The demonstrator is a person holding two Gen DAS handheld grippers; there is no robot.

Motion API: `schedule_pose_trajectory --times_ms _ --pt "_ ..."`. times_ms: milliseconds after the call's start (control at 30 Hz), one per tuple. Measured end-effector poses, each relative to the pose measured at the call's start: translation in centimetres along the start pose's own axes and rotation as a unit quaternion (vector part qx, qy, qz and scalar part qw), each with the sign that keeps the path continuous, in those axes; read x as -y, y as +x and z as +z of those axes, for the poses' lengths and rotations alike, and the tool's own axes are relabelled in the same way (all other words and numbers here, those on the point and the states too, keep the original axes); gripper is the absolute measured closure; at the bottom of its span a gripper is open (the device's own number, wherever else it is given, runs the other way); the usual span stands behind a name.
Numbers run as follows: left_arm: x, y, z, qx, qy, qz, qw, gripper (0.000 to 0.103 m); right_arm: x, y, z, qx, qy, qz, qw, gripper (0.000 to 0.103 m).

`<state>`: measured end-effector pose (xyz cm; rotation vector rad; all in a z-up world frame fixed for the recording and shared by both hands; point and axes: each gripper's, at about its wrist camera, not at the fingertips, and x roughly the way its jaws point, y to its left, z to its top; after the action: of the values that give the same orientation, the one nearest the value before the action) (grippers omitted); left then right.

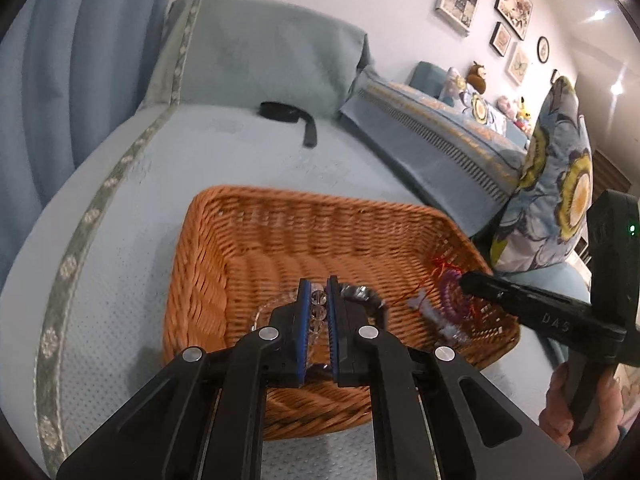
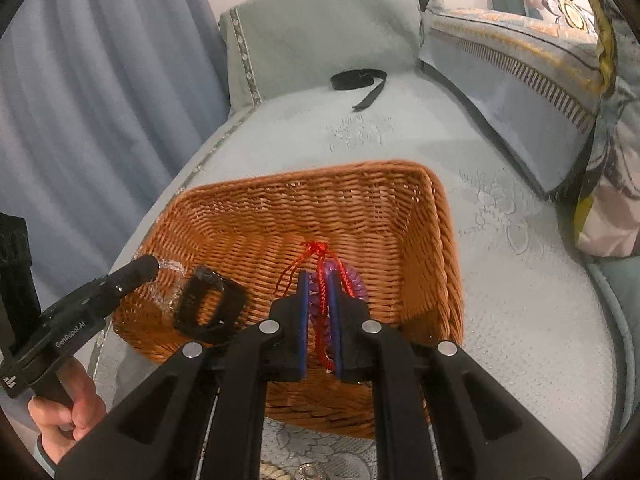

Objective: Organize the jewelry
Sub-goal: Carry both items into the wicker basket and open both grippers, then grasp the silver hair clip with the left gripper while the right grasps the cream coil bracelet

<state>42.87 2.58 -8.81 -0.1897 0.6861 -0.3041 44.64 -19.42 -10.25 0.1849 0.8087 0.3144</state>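
Note:
An orange wicker basket (image 1: 256, 236) (image 2: 360, 200) sits on the pale blue bed. My left gripper (image 1: 318, 286) is shut on a clear bead bracelet (image 1: 319, 306) inside the basket, near its floor. My right gripper (image 2: 320, 280) is shut on a purple bead bracelet (image 2: 354, 286) with a red cord (image 2: 316, 248), low in the basket's right part. The purple bracelet also shows in the left wrist view (image 1: 450, 294), with the right gripper (image 1: 466, 280) on it. A black square-framed piece (image 2: 210, 306) lies on the basket floor beside the clear bracelet (image 2: 170, 280).
A black strap (image 1: 286, 114) (image 2: 362, 80) lies on the bed beyond the basket. A folded patterned quilt (image 1: 432, 136) and a floral pillow (image 1: 556, 176) lie to the right. Blue curtains (image 2: 80, 100) hang at the left.

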Motion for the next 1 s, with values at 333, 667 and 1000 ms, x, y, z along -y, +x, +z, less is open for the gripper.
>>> schedule_pose_trajectory --times_ms 333,667,1000 --pt "-0.5 -0.3 -0.5 -0.003 -0.007 -0.005 1.0 0.097 -1.1 0.3 -0.3 -0.018 -0.019 0.011 1.0 0.095" --pt "0.4 -7.9 -2.1 0.07 -0.011 -0.042 0.9966 0.067 -0.6 -6.0 -3.2 0.02 -0.021 0.038 0.999 0.086" --pt "2.7 -12.5 -9.2 0.084 -0.016 -0.048 0.9952 0.055 -2.0 -10.1 -10.1 0.038 -0.041 0.029 0.998 0.064"
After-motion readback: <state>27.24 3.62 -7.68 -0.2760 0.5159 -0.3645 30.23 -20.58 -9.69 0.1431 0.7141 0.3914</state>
